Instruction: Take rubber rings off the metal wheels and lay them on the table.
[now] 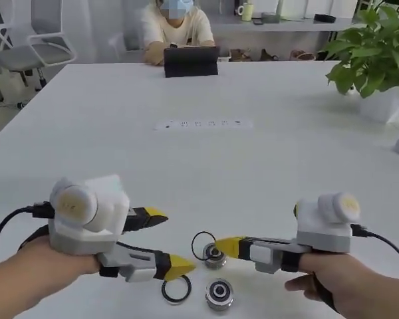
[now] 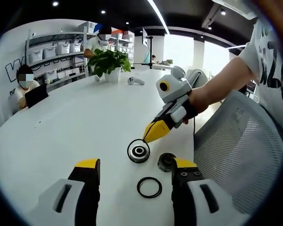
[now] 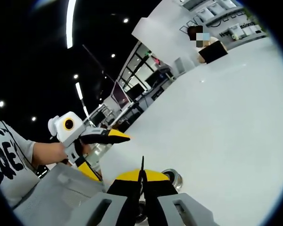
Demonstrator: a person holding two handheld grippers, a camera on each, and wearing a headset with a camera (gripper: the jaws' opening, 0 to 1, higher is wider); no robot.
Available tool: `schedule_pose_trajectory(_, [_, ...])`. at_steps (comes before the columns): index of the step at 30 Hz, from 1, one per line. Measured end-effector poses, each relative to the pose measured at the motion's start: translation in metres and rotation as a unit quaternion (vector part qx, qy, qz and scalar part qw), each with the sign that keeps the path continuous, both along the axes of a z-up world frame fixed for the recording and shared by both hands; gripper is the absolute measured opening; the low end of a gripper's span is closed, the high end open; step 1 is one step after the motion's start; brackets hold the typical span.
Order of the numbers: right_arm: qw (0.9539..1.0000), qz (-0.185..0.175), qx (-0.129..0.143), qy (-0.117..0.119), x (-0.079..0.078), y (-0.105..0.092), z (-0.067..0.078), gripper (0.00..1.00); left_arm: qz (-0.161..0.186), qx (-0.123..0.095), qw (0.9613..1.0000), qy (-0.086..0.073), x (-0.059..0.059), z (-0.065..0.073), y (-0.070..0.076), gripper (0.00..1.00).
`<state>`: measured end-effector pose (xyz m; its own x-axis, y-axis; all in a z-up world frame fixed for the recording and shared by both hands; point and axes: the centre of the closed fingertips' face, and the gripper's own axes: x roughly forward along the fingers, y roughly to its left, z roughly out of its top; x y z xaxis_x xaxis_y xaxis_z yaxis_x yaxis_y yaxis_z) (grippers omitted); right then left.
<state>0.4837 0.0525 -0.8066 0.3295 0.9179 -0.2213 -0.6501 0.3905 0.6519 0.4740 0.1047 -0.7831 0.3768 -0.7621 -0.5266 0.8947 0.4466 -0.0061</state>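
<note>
White and matte, the desk [image 1: 253,153] runs far back to a seated person [image 1: 176,26] behind a dark tablet [image 1: 191,61], with a leafy potted plant [image 1: 376,53] at far right. We read the step in hand as the second ring coming off. The right claw [image 1: 221,246] is pressed together on a thin black rubber ring [image 1: 201,240], which stands as a slack loop just left of the far wheel [image 1: 215,256] and seems to cling to it at its lower edge. In the right gripper view the same ring appears as a fine dark line rising between the yellow tips. The left claw [image 1: 169,240] stands wide apart at near left, holding nothing. The near wheel [image 1: 219,294], a squat bright-metal disc with a dark hub, looks bare. A loose ring [image 1: 176,290], a smooth flat black hoop, lies on the desk just left of it. We judge that the next move calls for a pull up and away until the elastic loop slips clear, perhaps with the left claw steadying the wheel, then a release onto bare desk.
</note>
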Motion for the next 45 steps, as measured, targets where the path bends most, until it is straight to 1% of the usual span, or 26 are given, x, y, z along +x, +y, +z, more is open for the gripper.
schedule_pose_trajectory(6, [0.9998, 0.017, 0.005, 0.005, -0.005, 0.008, 0.002, 0.00, 0.005, -0.007, 1.0000, 0.002, -0.010, 0.005, 0.012, 0.65])
schedule_pose_trajectory(10, [0.9995, 0.030, 0.005, 0.009, -0.010, 0.015, 0.002, 0.00, 0.008, -0.008, 0.9999, 0.007, -0.015, 0.006, 0.016, 0.72])
schedule_pose_trajectory(13, [0.9991, 0.041, 0.004, 0.013, -0.014, 0.020, 0.001, 0.00, 0.007, -0.008, 0.9999, 0.006, -0.019, 0.007, 0.020, 0.73])
schedule_pose_trajectory(17, [0.9984, 0.055, 0.002, 0.015, -0.019, 0.026, 0.000, 0.00, 0.005, -0.003, 1.0000, 0.000, -0.024, 0.008, 0.023, 0.75])
schedule_pose_trajectory(20, [0.9977, 0.066, -0.001, 0.018, -0.022, 0.031, -0.002, 0.00, 0.006, -0.004, 1.0000, 0.001, -0.028, 0.009, 0.026, 0.76])
schedule_pose_trajectory(27, [0.9952, 0.094, -0.014, 0.025, -0.029, 0.040, -0.006, 0.00, 0.019, -0.008, 0.9998, -0.001, -0.031, 0.012, 0.035, 0.77])
schedule_pose_trajectory(33, [0.9930, 0.112, -0.023, 0.031, -0.035, 0.047, -0.010, 0.00, 0.031, -0.011, 0.9995, 0.001, -0.032, 0.014, 0.042, 0.78])
schedule_pose_trajectory(36, [0.9909, 0.125, -0.037, 0.034, -0.038, 0.048, -0.017, 0.00, 0.035, -0.013, 0.9993, 0.003, -0.033, 0.014, 0.044, 0.78])
schedule_pose_trajectory(43, [0.9891, 0.134, -0.048, 0.037, -0.041, 0.050, -0.022, 0.00, 0.042, -0.016, 0.9990, 0.005, -0.033, 0.014, 0.046, 0.78])
schedule_pose_trajectory(45, [0.9884, 0.137, -0.055, 0.037, -0.041, 0.051, -0.024, 0.00, 0.043, -0.016, 0.9989, 0.005, -0.033, 0.014, 0.046, 0.78])
